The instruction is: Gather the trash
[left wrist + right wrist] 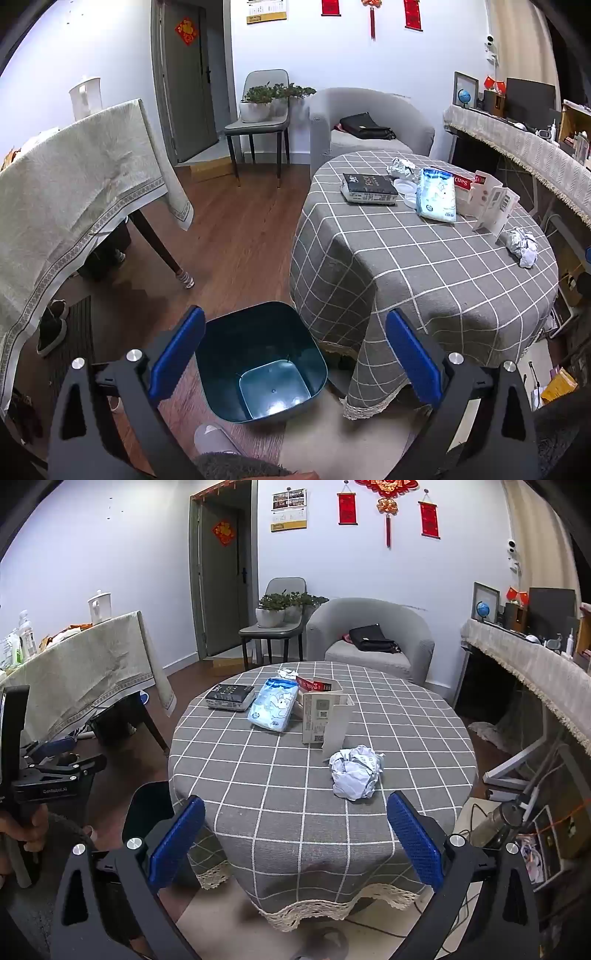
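Round table with checked cloth; empty bin on the floor beside it, under the wide, empty left gripper. Right gripper, equally wide, faces the crumpled paper ball near the table's front edge: straddle the ball fully before closing.

A home living room: armchair, clothed round table, red wall hangings.

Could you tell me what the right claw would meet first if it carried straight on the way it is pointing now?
Probably the crumpled paper ball. The right claw is open and aimed down over the near edge of the checked tablecloth, with the ball nearest ahead, slightly right of centre. Depth is unclear, so it might touch the cloth first.
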